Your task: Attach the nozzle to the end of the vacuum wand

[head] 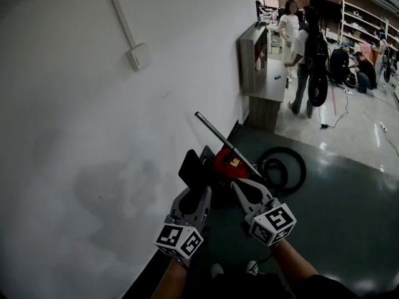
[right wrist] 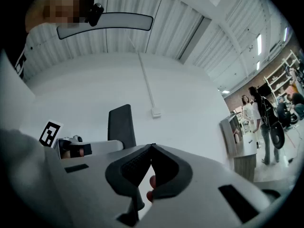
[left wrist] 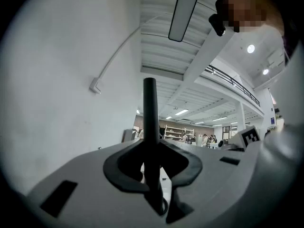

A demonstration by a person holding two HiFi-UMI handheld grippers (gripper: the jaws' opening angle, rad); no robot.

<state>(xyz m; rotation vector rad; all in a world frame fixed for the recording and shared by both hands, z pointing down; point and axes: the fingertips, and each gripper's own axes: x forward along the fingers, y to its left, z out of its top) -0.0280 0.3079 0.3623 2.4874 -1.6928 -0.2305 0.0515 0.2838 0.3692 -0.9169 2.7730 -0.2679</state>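
Note:
My left gripper point(head: 199, 195) is shut on a flat black nozzle point(head: 191, 167), which stands upright out of its jaws. From the left gripper view the nozzle point(left wrist: 150, 122) shows edge-on, pinched between the pads. The metal vacuum wand point(head: 215, 131) slants up against the wall from a red vacuum body point(head: 229, 162) on the floor. Just right of the nozzle, my right gripper point(head: 240, 184) is shut with nothing in it, its tips close to the red body. In the right gripper view the jaw tips point(right wrist: 151, 148) meet, and the nozzle point(right wrist: 121, 125) stands to their left.
A white wall point(head: 93, 104) with a conduit box point(head: 137, 56) fills the left. A black hose coil point(head: 293, 161) lies on the dark floor to the right of the vacuum. A cabinet point(head: 259, 61) stands farther back, with several people point(head: 305, 55) beyond it.

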